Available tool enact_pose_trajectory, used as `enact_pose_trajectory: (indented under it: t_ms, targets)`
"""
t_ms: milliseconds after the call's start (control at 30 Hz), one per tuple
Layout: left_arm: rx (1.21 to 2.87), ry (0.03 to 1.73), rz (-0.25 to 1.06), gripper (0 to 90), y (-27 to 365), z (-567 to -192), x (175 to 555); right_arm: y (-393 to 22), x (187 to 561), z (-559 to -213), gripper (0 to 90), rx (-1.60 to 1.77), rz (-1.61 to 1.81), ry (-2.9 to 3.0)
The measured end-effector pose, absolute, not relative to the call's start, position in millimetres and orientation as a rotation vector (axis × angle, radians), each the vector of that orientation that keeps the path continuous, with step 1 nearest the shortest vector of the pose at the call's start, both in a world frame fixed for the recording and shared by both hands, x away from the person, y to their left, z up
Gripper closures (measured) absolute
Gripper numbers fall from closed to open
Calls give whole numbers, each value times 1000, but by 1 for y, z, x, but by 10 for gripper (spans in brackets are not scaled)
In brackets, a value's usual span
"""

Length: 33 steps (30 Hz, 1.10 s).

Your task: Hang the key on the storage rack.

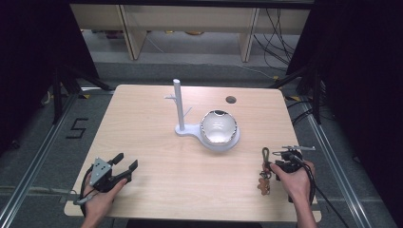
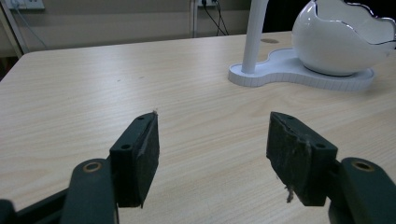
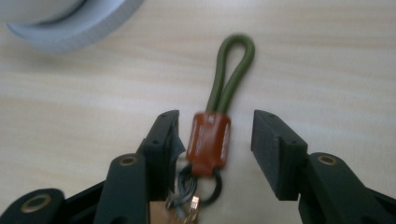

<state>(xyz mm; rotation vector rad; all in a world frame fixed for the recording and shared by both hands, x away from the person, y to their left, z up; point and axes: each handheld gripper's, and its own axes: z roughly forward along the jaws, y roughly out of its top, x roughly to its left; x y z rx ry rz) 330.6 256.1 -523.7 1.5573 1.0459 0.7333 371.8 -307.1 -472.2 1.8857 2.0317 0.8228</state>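
Note:
A keychain lies flat on the wooden table near its right front edge, with a green cord loop, a brown leather band and metal rings. In the high view the keychain lies just left of my right hand. My right gripper stands open, one jaw on each side of the brown band with a gap on both sides. My left gripper rests open at the front left, nothing between its jaws. The left gripper points across bare wood toward the stand.
A white stand with an upright post and small side pegs sits mid-table. A white egg-shaped bowl rests on its base. The same bowl and post show ahead of the left gripper. A dark round hole marks the tabletop's far side.

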Motion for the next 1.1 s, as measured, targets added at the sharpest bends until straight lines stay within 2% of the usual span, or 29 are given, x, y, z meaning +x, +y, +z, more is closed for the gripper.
enact_pose_trajectory:
  t_ms: [333,400,500,1100]
  targets:
    - [1552,1042,736,346,255,-524,329,-305,378,-466,510,1874,655,2160]
    - [1551,1043,737,348,255,-524,329,-294,377,-460,510,2072,596,2118]
    - [1554,1051,737,349,254,-524,329,-297,382,-462,511,1970,550,2204]
    - [1555,1052,749,357,254,-524,329,-287,405,-462,529,2027,402,2217]
